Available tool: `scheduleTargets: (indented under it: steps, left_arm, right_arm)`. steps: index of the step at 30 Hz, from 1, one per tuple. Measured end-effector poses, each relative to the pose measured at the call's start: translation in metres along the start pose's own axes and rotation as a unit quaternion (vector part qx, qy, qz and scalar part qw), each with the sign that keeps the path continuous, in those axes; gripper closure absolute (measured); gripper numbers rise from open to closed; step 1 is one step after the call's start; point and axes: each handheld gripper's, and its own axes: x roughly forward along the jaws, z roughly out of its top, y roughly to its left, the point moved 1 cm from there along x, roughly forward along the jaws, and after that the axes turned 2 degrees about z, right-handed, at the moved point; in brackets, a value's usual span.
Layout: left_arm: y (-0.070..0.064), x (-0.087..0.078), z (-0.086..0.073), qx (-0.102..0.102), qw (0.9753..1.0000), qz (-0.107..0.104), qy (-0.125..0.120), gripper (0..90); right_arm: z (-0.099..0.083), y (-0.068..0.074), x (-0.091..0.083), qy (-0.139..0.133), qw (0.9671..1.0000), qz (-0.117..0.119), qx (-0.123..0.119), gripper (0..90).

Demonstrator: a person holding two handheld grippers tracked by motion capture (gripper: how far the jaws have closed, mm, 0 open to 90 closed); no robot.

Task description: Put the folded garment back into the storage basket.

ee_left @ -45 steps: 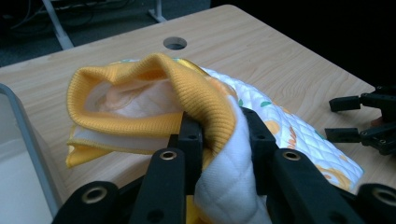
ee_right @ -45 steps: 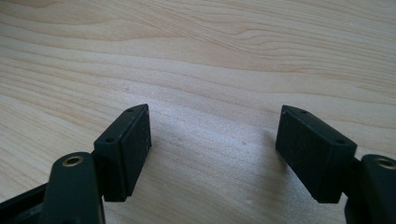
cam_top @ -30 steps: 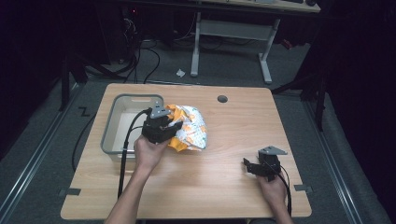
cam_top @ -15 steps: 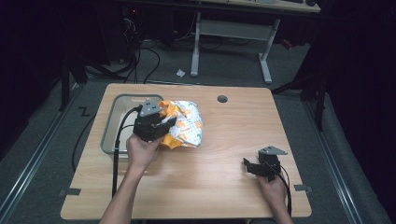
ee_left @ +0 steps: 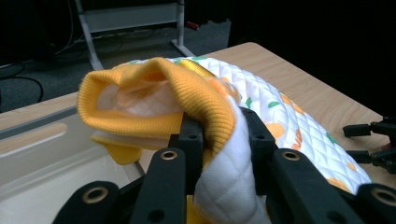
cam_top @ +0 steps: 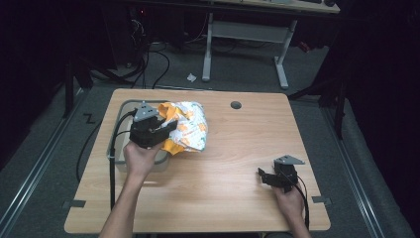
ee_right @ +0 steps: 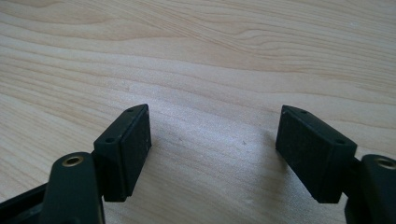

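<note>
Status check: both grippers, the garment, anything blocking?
Left gripper shut on quilted garment, held over the grey bin edge. Right gripper open, empty, low over table. Nothing blocking.

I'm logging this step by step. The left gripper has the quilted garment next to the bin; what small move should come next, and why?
Probably carry it a little further left over the grey bin: the left gripper is shut on the quilted garment, which hangs mostly over the table.

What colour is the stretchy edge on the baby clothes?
Orange-yellow. The ribbed edge of the white quilted garment shows best in the left gripper view, pinched in the left claw.
</note>
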Motion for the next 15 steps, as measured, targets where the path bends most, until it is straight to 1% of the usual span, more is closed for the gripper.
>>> scheduleTargets:
  steps: [1,5,6,8,12,15]
  left_arm:
    - [0.003,-0.003,0.000,-0.002,1.0000,0.003,-0.002,74.0]
    - [0.006,-0.008,0.001,-0.003,0.9999,0.010,-0.003,74.0]
    - [0.009,-0.010,0.000,-0.001,0.9999,0.016,-0.002,74.0]
    - [0.012,-0.013,-0.001,-0.005,0.9998,0.018,-0.001,74.1]
    - [0.015,-0.017,-0.002,-0.004,0.9997,0.022,-0.003,74.2]
    - [0.021,-0.022,-0.002,-0.005,0.9996,0.027,-0.003,74.3]
  right_arm:
    - [0.000,0.000,0.000,0.000,1.0000,0.000,0.000,26.8]
    - [0.000,0.000,0.000,0.000,1.0000,0.000,0.000,26.8]
    - [0.000,0.000,0.000,0.000,1.0000,0.000,-0.001,26.8]
    - [0.000,0.000,0.000,0.000,1.0000,0.000,0.000,26.8]
    - [0.000,0.000,0.000,0.000,1.0000,0.000,-0.001,26.7]
    - [0.000,0.000,0.000,0.000,1.0000,0.000,0.001,26.7]
